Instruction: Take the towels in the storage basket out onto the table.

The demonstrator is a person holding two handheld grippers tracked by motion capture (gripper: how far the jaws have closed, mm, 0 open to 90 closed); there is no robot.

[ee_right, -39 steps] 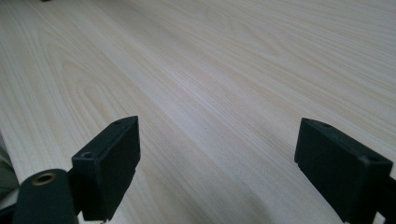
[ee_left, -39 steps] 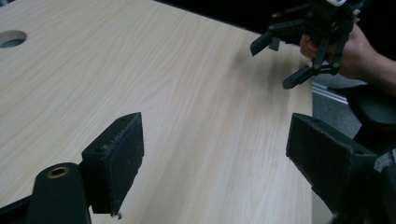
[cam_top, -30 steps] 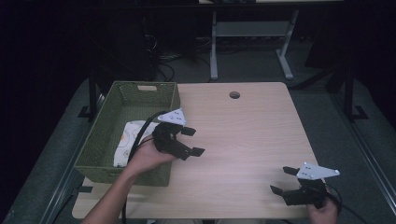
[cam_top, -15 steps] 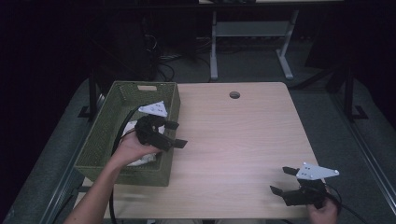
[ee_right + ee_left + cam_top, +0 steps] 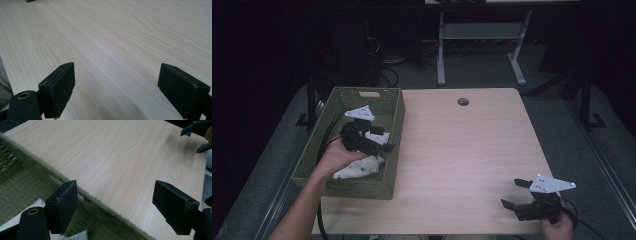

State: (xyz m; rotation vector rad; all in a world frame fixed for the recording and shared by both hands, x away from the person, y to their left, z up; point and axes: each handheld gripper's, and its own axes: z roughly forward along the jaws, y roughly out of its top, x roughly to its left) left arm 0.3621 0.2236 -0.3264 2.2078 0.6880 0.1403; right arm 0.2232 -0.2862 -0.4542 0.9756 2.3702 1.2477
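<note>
The table carries a green woven basket along its left edge, and the white cloth lies crumpled on the basket's floor toward the near end, close against the right wall. The left gripper hangs inside the basket directly above the cloth, jaws spread wide and holding nothing, aimed across the right wall toward the table's middle; in the left gripper view that blurred wall runs between the jaws while a corner of the cloth peeks out low beside the left jaw, so the cloth sits below and slightly behind the jaw tips. The cloth's long axis seems to run roughly along the basket's length, though the bunching makes that uncertain. The right gripper rests at the table's near right corner, well apart from the basket, jaws also wide and empty over bare wood. The left is clearly nearer. The cloth looks soft, pale, faintly speckled and rumpled.
</note>
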